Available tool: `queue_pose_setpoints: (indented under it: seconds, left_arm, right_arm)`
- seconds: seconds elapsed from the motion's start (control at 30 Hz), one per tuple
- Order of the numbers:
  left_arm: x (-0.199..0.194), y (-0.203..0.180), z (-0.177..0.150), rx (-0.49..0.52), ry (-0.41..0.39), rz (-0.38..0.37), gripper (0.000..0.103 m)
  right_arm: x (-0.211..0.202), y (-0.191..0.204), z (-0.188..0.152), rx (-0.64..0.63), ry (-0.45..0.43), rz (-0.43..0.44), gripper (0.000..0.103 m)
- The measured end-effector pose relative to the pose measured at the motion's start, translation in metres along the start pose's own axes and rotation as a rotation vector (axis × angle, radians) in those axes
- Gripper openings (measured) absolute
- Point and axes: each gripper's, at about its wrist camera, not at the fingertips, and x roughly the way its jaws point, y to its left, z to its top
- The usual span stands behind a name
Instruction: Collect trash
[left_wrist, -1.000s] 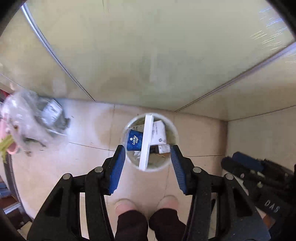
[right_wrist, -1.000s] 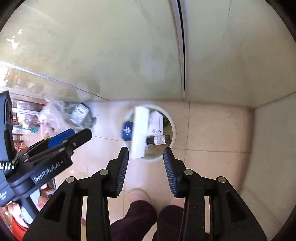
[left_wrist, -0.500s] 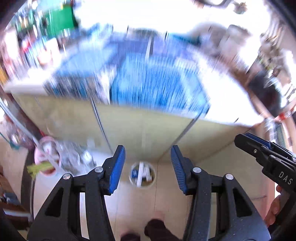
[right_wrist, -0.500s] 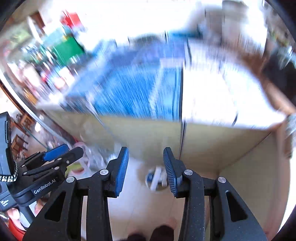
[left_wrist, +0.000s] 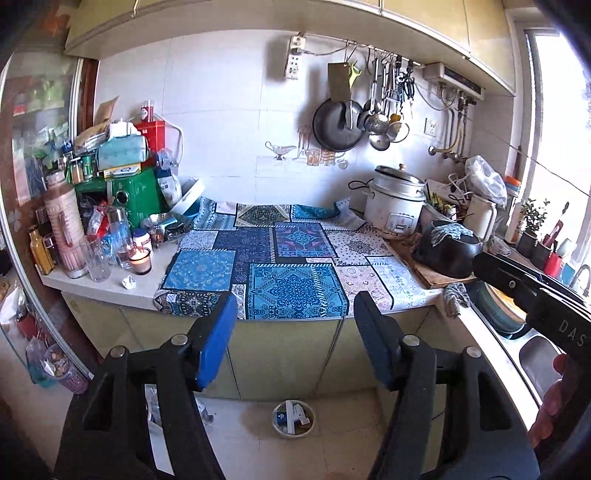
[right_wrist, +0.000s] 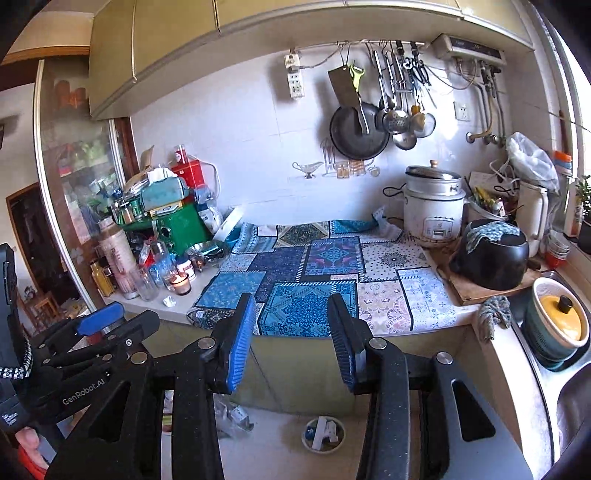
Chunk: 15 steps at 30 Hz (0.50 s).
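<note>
A small round white trash bin (left_wrist: 293, 419) sits on the tiled floor below the cabinet, holding a white box and blue packet. Left gripper (left_wrist: 293, 341) and right gripper (right_wrist: 291, 339) both empty, jaws opening.

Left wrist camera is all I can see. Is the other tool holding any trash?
Observer: No. The right tool has nothing between its pads, and its jaws are opening.
Operator: It's blocking the sink side for me. What's there?
Observer: A yellow pot lid with a black knob, sitting in a white strainer.
Operator: And way off to the left, past the glass cabinet?
Observer: An open doorway, with what looks like a wooden chair beyond it.
</note>
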Motion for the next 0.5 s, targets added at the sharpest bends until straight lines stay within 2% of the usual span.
queue_pose_setpoints:
  seconds: [0.03, 0.1, 0.13, 0.17, 0.23, 0.3, 0.5]
  left_arm:
    - [-0.013, 0.002, -0.001, 0.014, -0.008, -0.011, 0.070]
    - [-0.037, 0.004, -0.003, 0.040, -0.032, -0.017, 0.085]
    - [-0.047, 0.005, -0.005, 0.048, -0.047, -0.016, 0.095]
    - [-0.057, 0.006, -0.006, 0.053, -0.066, -0.013, 0.101]
    - [-0.073, 0.007, -0.006, 0.056, -0.084, -0.020, 0.102]
    - [-0.083, 0.008, -0.007, 0.052, -0.086, -0.029, 0.102]
    - [-0.094, 0.009, -0.011, 0.066, -0.100, -0.006, 0.102]
  right_arm:
    - [-0.009, 0.005, -0.002, 0.002, -0.010, -0.013, 0.044]
    - [-0.022, 0.012, -0.002, 0.008, -0.034, -0.046, 0.064]
    - [-0.025, 0.014, -0.003, 0.012, -0.048, -0.062, 0.068]
    - [-0.031, 0.018, -0.004, 0.012, -0.060, -0.079, 0.076]
    - [-0.041, 0.023, -0.005, 0.005, -0.067, -0.110, 0.087]
    - [-0.047, 0.029, -0.006, -0.010, -0.072, -0.142, 0.103]
    - [-0.058, 0.038, -0.011, -0.035, -0.076, -0.164, 0.103]
